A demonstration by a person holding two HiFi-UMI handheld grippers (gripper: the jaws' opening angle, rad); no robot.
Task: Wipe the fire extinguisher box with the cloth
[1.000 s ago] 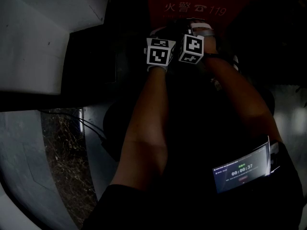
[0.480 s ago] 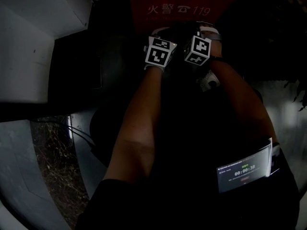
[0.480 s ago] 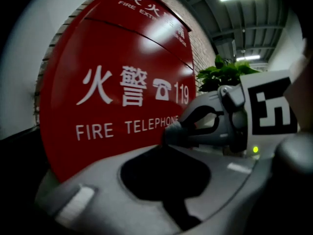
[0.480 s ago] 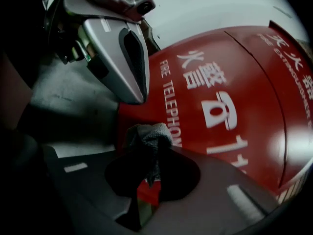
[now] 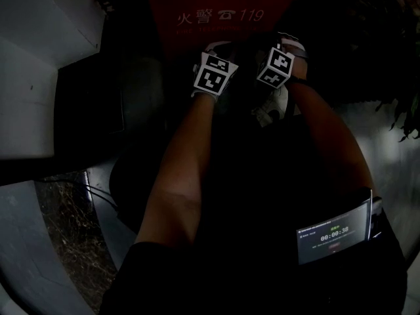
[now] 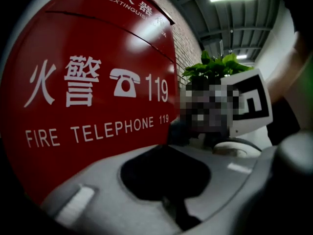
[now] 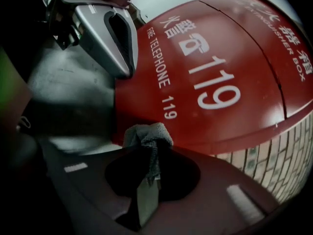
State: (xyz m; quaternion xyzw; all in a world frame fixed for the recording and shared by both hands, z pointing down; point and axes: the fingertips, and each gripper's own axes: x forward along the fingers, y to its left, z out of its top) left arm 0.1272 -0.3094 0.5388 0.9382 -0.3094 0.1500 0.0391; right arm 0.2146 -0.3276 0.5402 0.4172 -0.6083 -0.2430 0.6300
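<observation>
A crumpled grey cloth (image 7: 148, 133) is being pinched in the closed jaws of the right gripper (image 7: 146, 153), just short of the red fire extinguisher box (image 7: 220, 72) lying straight ahead; the left gripper (image 6: 168, 180) is being held closed, empty

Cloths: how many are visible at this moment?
1. A grey cloth is pinched by the right gripper, close before the red fire extinguisher box. Others could be hidden in the dark.
</observation>
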